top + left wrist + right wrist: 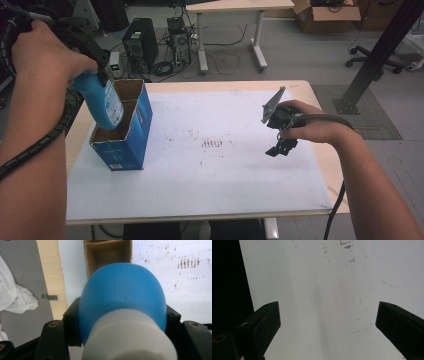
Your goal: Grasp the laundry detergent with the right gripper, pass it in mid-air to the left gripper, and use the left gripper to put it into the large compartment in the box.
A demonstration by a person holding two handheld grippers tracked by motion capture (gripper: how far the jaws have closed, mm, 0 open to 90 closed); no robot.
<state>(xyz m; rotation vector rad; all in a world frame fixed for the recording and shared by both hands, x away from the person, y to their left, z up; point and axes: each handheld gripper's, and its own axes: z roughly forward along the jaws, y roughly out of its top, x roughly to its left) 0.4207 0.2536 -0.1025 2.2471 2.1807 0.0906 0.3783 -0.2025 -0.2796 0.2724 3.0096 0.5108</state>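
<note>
White sheet [210, 170] covers the table. High view: left gripper [102, 67] clamps a blue bottle [102, 102], its base apparently inside the blue carton [127, 132] at nine o'clock. Left gripper view: jaws grip the bottle. Right gripper view: jaws wide, empty.

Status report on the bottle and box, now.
Left hand-held gripper shut on blue bottle, over blue box. Right hand-held gripper open, empty. Nothing blocking.
</note>
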